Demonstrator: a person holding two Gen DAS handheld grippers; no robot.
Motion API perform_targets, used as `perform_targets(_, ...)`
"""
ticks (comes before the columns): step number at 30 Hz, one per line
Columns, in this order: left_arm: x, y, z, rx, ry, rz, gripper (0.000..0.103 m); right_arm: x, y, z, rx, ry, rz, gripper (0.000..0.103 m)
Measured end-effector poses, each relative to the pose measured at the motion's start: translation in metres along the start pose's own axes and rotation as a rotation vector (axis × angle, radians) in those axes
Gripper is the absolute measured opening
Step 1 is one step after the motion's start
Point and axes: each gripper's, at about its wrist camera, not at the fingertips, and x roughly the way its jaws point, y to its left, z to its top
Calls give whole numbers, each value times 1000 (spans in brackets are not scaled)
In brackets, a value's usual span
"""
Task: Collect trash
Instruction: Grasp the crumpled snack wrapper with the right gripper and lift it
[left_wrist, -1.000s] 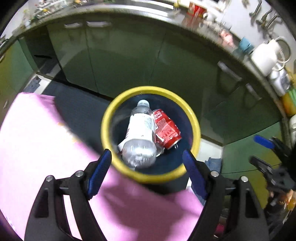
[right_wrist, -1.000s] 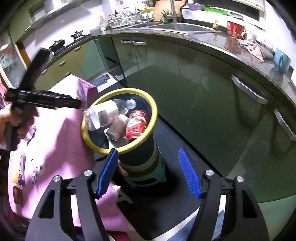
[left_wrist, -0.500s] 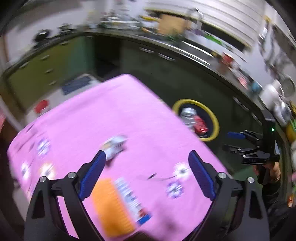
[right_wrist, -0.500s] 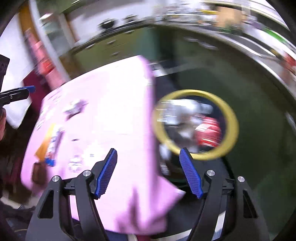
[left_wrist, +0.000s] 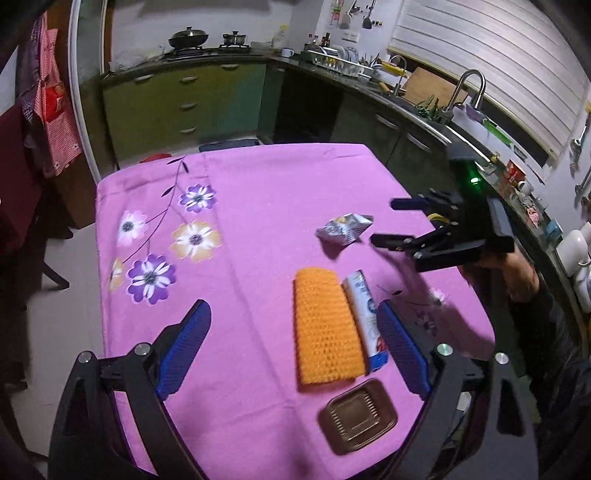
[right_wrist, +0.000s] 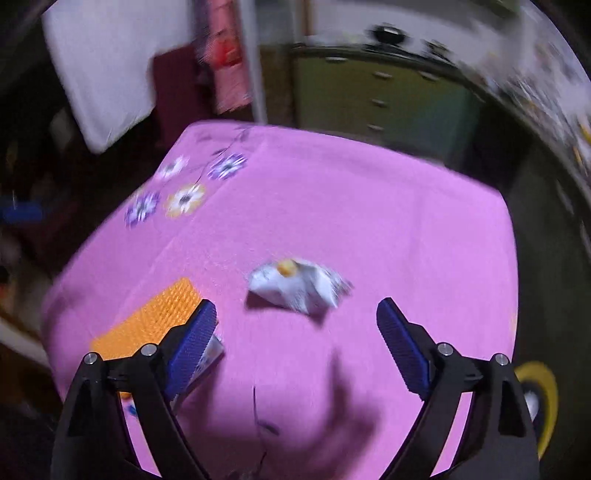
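A crumpled silver snack wrapper (left_wrist: 345, 229) lies on the pink tablecloth (left_wrist: 258, 192); it also shows in the right wrist view (right_wrist: 297, 286), just ahead of my right gripper. My right gripper (right_wrist: 295, 345) is open and empty; in the left wrist view it (left_wrist: 384, 221) hovers just right of the wrapper. My left gripper (left_wrist: 293, 343) is open and empty above the near part of the table. The yellow-rimmed trash bin (right_wrist: 543, 398) shows at the right edge of the right wrist view, beside the table.
An orange knitted cloth (left_wrist: 327, 328), a white and blue packet (left_wrist: 365, 319) and a brown tray (left_wrist: 356, 415) lie near the table's front right. Kitchen cabinets (left_wrist: 177, 107) and a counter with a sink (left_wrist: 436, 114) run behind and to the right.
Both grippers have swung away from the bin to face the table. The right gripper has moved in close to the silver wrapper. Both stay open.
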Motion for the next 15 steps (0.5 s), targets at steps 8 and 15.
perform_targets(8,9,16,-4,-29,26,-8,87,51,5,21,-256,186,-4,88)
perform_targets(15,19,19,-3,-38,47,-8,87,79,-4,33,-316,266,51,83)
